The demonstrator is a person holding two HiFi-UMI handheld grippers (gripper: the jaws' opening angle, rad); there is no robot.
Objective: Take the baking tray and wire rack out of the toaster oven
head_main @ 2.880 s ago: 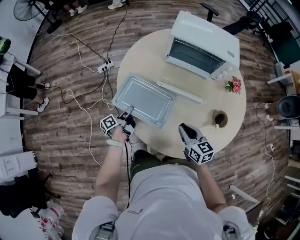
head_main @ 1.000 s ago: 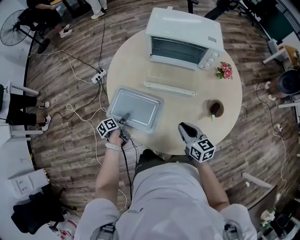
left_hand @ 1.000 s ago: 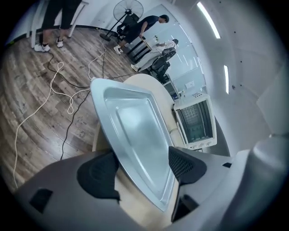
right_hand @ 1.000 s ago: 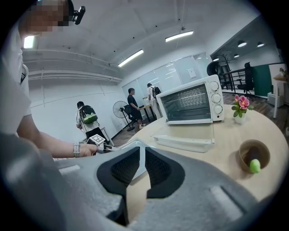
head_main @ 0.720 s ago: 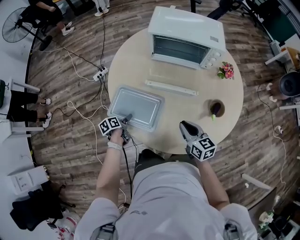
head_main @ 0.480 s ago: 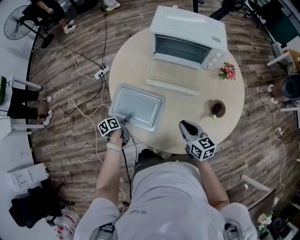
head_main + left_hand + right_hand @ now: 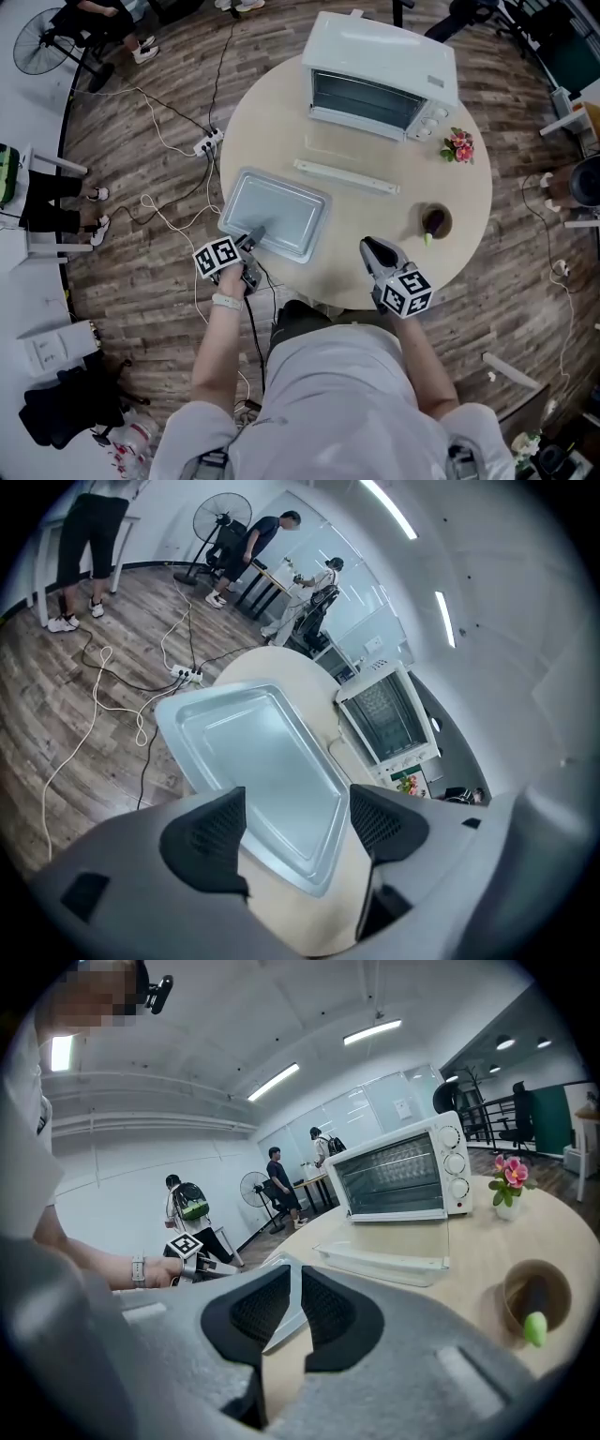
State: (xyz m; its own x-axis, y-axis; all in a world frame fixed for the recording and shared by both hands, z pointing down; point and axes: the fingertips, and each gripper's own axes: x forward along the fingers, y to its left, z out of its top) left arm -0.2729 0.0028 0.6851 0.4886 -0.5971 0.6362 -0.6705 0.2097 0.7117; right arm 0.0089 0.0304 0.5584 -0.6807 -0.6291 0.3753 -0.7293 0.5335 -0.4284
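Observation:
The silver baking tray point(image 7: 275, 213) lies flat on the round table point(image 7: 375, 220), at its near-left part. My left gripper point(image 7: 251, 236) hovers at the tray's near-left corner; in the left gripper view its jaws point(image 7: 295, 808) stand open with the tray point(image 7: 258, 761) showing beyond them. The white toaster oven point(image 7: 380, 73) stands at the far side, its glass door point(image 7: 347, 175) folded down flat. A grid of wires shows dimly in the oven's mouth point(image 7: 380, 714). My right gripper point(image 7: 368, 246) is shut and empty near the front edge.
A brown cup point(image 7: 436, 222) with a green-tipped thing in it stands right of centre, and a small pink flower pot point(image 7: 461, 147) by the oven's knobs. Cables and a power strip point(image 7: 208, 141) lie on the wooden floor to the left. People stand far off.
Since 2.9 s ago the head view has swung a little. Over the last second the tray and both grippers have stayed almost where they were.

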